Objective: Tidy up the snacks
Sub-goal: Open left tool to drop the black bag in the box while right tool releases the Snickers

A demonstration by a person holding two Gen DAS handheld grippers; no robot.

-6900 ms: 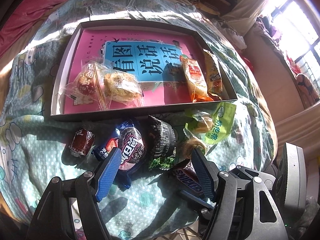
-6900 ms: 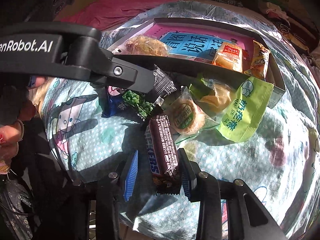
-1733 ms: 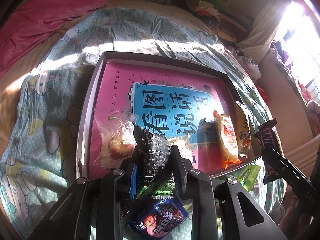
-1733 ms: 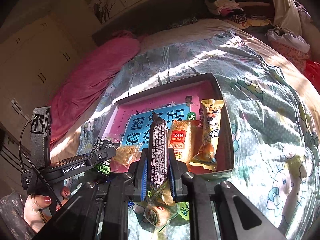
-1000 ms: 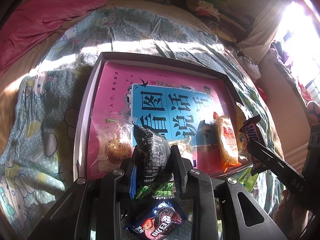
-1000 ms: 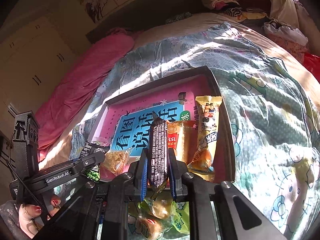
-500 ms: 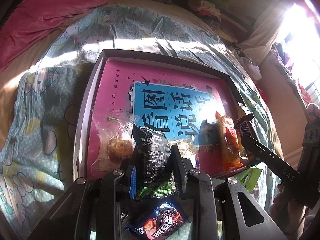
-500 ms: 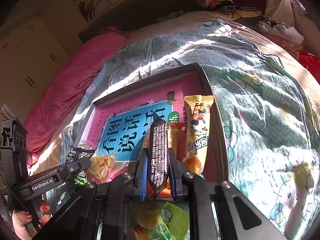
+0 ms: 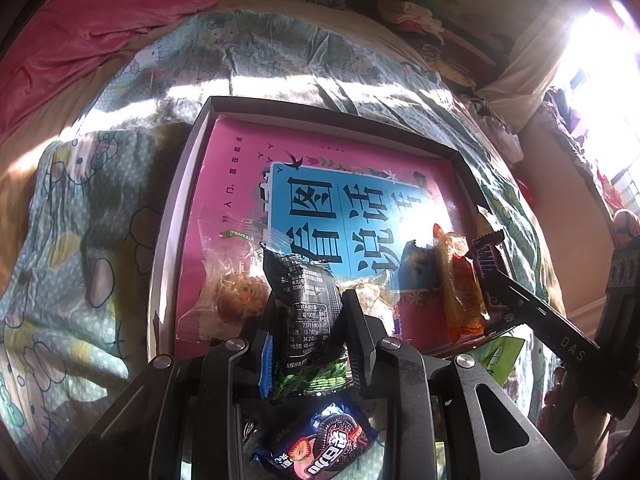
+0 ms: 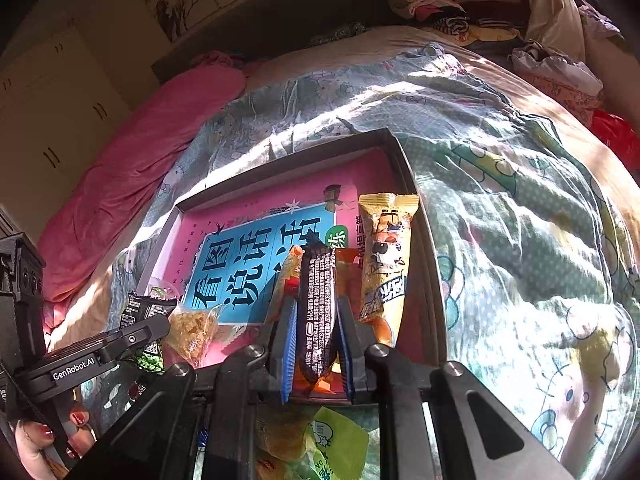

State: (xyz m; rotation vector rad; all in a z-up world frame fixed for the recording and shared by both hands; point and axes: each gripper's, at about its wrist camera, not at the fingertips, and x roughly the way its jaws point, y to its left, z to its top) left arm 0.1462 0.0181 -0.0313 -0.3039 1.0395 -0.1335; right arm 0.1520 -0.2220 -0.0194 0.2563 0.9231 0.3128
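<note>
A black snack packet (image 9: 306, 312) is clamped upright between the closed jaws of the left gripper (image 9: 308, 332), its green lower end hanging out below the pads. It is held above the near left part of the shallow tray (image 9: 176, 216), presumably so that it can be set down next to the clear-wrapped pastry (image 9: 232, 284) already lying there.

The dark chocolate bar (image 10: 318, 304) is pinched edge-on in the right gripper (image 10: 318, 332), with the jaws closed narrowly on its lower half and the upper end standing free. It is carried over the near right part of the tray, just in front of the orange packet (image 10: 292, 276) and beside the yellow packet (image 10: 386, 260), which lies along the right wall. A long-items row seems to be intended there (the bar is held parallel to both packets).

The pink-and-blue book cover (image 9: 344, 216) lines the tray floor, and its middle is left bare, so the sorting appears to be done by side: soft, bagged snacks on the left, stick-shaped ones on the right.

A round cookie pack (image 9: 320, 444) and a green packet (image 10: 340, 440) are left on the patterned bedspread (image 10: 520, 240) outside the near rim, judged to be waiting their turn. Neither held snack is yet resting on the tray; both are judged to be about to be lowered and released.
</note>
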